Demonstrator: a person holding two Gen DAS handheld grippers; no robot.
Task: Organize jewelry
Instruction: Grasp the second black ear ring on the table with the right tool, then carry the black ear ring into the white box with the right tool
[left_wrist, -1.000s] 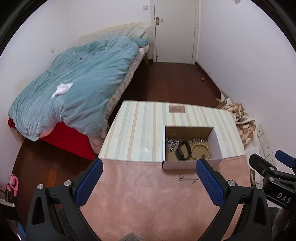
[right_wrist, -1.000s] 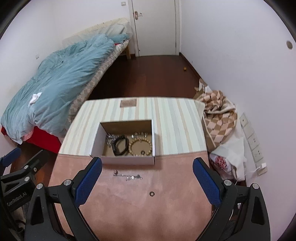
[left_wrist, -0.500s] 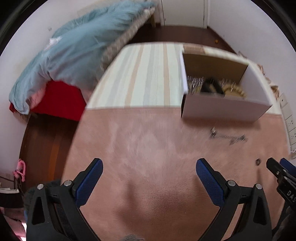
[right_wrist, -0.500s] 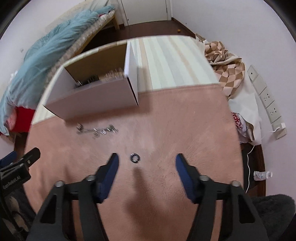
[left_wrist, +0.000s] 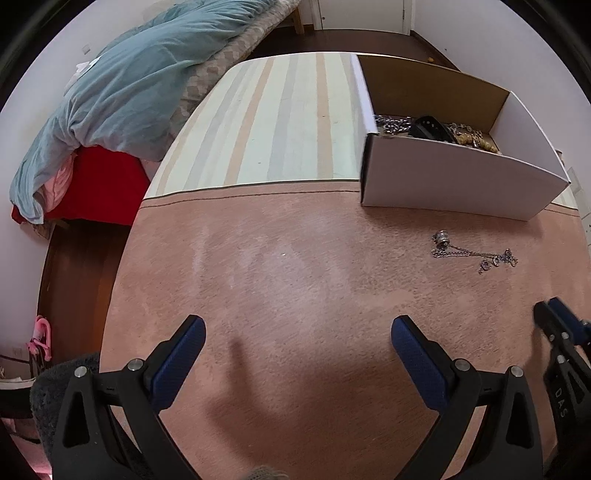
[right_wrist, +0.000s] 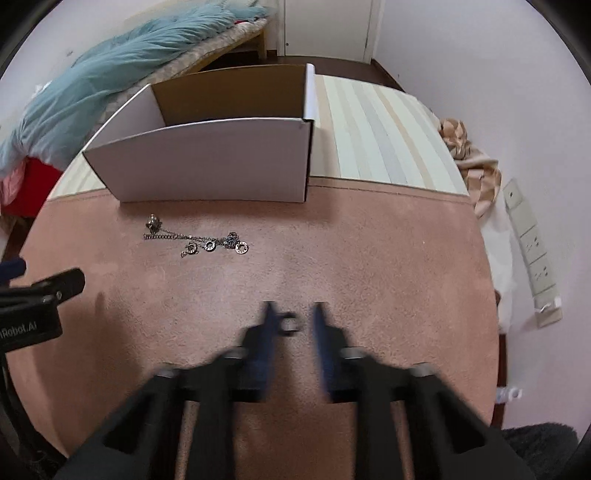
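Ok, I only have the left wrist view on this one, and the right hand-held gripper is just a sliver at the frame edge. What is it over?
Observer: The right hand-held gripper has its fingers on either side of a small dark ring lying on the pink mat.
Operator: Is it shut on the ring?
Observer: Not yet. The fingers stand apart, wider than the ring, though they are motion-blurred.
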